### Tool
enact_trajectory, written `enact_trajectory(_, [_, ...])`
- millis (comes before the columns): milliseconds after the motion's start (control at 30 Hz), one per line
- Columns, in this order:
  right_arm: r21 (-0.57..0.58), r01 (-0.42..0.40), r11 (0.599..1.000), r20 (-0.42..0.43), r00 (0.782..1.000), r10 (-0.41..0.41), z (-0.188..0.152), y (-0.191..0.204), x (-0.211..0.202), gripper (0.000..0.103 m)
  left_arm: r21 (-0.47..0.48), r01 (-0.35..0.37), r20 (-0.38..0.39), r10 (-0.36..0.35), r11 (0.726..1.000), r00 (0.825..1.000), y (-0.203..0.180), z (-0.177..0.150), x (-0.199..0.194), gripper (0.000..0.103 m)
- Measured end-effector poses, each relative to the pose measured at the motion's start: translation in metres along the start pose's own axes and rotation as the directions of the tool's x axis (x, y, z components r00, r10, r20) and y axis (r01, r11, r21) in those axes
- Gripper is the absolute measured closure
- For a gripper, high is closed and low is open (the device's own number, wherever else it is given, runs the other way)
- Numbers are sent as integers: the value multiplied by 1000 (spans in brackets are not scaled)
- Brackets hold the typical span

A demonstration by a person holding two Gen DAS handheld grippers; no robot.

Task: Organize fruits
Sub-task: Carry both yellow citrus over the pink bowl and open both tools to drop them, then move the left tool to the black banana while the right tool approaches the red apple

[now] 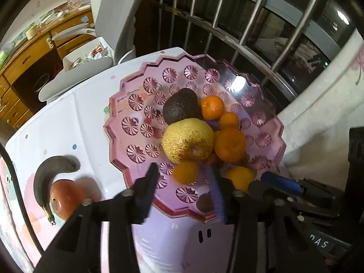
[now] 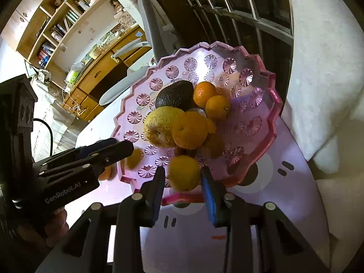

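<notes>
Worktop (image 1: 86, 113) first, draped in a cartoon-print cloth, carrying the big pink scalloped tray (image 1: 127, 104) that serves as the collecting spot. Piled at the tray's middle, so nothing rolls off, sit a yellow pear (image 1: 186, 138), a dark avocado (image 1: 180, 105) and several oranges (image 1: 229, 144). Out on the cloth, apart from the tray, wait a blackened banana (image 1: 49, 170) and a red apple (image 1: 67, 199), touching each other. Right gripper (image 2: 183, 177) has its fingers clenched on a small orange (image 2: 184, 173) just over the near rim, likely about to drop it in. Left gripper (image 1: 184, 177) hangs released over the tray, holding nothing.
</notes>
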State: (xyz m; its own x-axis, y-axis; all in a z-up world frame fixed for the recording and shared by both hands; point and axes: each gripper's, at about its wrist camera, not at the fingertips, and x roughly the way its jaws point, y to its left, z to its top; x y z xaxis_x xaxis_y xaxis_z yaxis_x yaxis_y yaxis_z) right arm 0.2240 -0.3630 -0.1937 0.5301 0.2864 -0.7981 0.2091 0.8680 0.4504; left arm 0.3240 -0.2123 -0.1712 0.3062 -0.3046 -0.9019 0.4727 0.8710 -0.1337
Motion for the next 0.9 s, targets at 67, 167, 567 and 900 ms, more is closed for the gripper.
enact_trajectory(67, [6, -4, 1000, -6, 1000, 4, 0, -1, 1, 63, -13, -9, 3, 9, 1000, 1000, 3, -1, -3, 49])
enact_trajectory(167, [0, -3, 1000, -3, 1000, 3, 0, 2, 1, 56, -42, -20, -7, 20, 999, 1000, 11, -5, -5, 44])
enact_trajectory(567, [28, 45, 999, 4, 999, -45, -15, 29, -6, 41, -112, -16, -22, 14, 994, 1000, 59, -49, -43, 27])
enact_trajectory(900, [152, 79, 985, -8, 997, -79, -54, 80, -13, 26, -56, -19, -61, 15, 998, 998, 117, -98, -88, 18])
